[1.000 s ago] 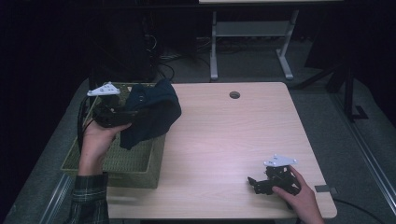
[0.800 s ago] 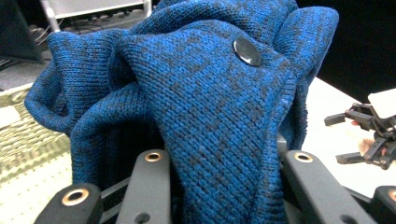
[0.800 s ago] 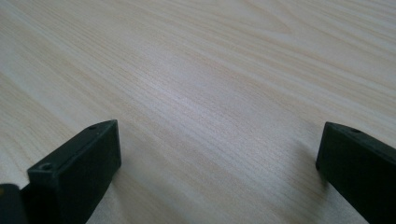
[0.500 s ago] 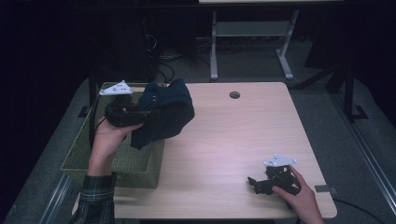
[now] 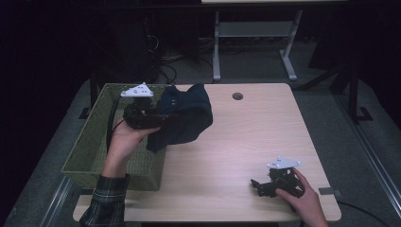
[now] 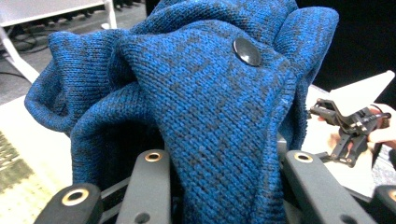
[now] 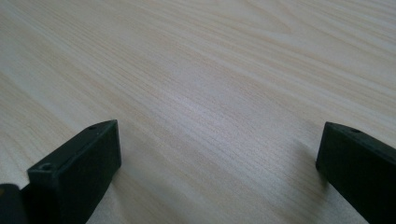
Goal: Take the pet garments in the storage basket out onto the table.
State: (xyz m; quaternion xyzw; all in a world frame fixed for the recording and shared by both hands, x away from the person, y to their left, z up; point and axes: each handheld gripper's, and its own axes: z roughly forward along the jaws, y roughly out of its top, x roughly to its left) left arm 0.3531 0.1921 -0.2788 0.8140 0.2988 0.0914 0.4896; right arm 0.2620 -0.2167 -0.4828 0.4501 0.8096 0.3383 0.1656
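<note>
Knitted blue cardigan [image 6: 205,116], bunched and drooping, hung clamped in the left gripper [image 5: 163,118], above the right rim of the woven green basket [image 5: 90,151] and the table's left part. In the high view it read as a dark, shapeless lump; its lower folds dangled over the basket's edge, and whether they touched the rim could not be told. The left gripper view showed speckled blue knit with one dark round button [image 6: 247,51] and a ribbed edge, the fabric gathered between the two black jaws so that its held part was hidden. The left hand [image 5: 124,139] gripped the tool from below, the plaid sleeve [image 5: 105,203] cut off at the near edge.

Well apart, at the near right of the wooden table [image 5: 246,142], the right gripper [image 5: 257,187] rested low over the tabletop, jaws spread wide with bare wood between them. The right hand [image 5: 302,196] ran out of frame. A small round grommet hole [image 5: 237,96] sat near the far edge; beyond it the room was too dark to read.
</note>
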